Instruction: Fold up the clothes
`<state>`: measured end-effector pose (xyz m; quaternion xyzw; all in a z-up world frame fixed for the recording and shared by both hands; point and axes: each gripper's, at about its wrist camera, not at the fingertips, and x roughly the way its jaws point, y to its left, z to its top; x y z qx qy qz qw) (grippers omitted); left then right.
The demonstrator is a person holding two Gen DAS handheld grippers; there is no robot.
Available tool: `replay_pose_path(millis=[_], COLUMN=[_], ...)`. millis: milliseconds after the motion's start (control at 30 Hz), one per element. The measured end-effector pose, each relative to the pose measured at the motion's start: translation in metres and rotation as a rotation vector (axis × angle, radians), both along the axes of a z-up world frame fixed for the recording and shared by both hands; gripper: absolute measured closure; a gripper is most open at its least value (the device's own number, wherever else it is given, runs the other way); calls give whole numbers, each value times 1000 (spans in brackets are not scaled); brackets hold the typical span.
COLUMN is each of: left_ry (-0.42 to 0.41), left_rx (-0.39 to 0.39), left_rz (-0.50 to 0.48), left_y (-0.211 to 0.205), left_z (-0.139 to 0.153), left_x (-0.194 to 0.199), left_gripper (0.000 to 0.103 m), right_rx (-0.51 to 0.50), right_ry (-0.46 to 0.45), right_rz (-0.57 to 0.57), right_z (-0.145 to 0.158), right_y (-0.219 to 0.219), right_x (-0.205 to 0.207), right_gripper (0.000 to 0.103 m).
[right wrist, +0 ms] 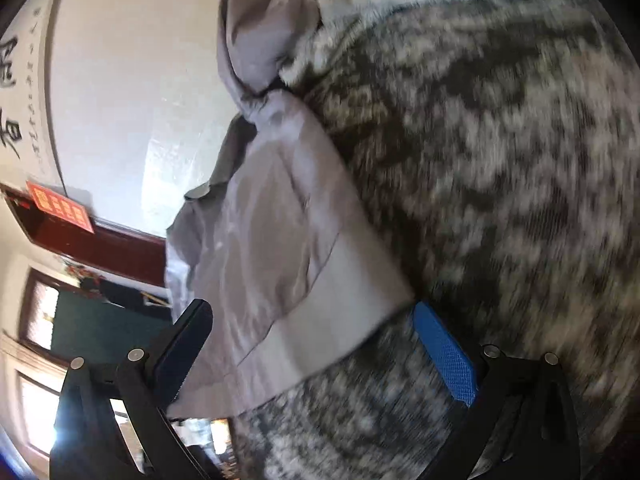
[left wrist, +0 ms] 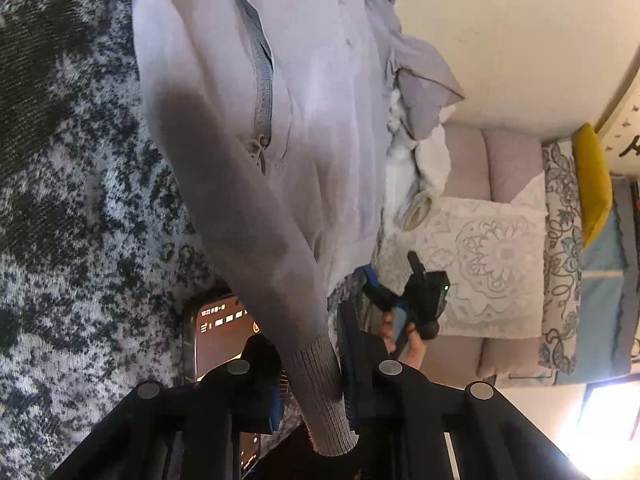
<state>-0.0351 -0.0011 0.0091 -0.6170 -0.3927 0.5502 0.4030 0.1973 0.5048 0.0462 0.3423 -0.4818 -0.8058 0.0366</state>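
The left gripper (left wrist: 316, 372) pinches the ribbed cuff (left wrist: 320, 392) of the grey jacket (left wrist: 280, 120) between its narrow jaws. The right gripper (right wrist: 320, 344) stands wide (blue pads showing), the jacket's hem (right wrist: 320, 320) lying between its fingers over the mottled carpet (right wrist: 500, 160).

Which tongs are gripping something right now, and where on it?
The left tongs pinch the grey jacket by its ribbed sleeve cuff. The right tongs stand open around the jacket's hem, gripping nothing.
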Motion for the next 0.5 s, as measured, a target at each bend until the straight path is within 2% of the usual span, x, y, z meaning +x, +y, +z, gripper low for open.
replay_pose_path(millis=[67,133,200,233,333,367,400,467,500], left_ry=[-13,-41,-86,-106,-132,-130,-125,-103,-89], left_rx=[-3,-15,-22,-20,-13,-16,-20,-33,-38], left_rz=[1,6,19,29,48,46,42,32,30], left_y=[-1,-2,-2,-2,-4,-3,-2,1,2], left_z=[-3,-8,-17,-21,-24,-24,-23,-20,-18], left_x=[0,-1,-1,-2,-4,-5,-5,-5,-5], left_gripper=[86,76,29,25,24,24,24,25,30], right_rx=[52,122,184,215,287,302,312,307,269], right_ry=[5,0,-18,-22,-16,-29,-44,-76,-66], right_rz=[8,22,50,66,98,109,114,102,107], right_z=[3,7,6,5,6,5,5,1,-2], right_y=[0,-1,-6,-9,-20,-23,-25,-21,-17], right_x=[-11,-24,-40,-48,-62,-64,-66,-65,-63], right_gripper=[1,1,0,0,4,22,44,63,70])
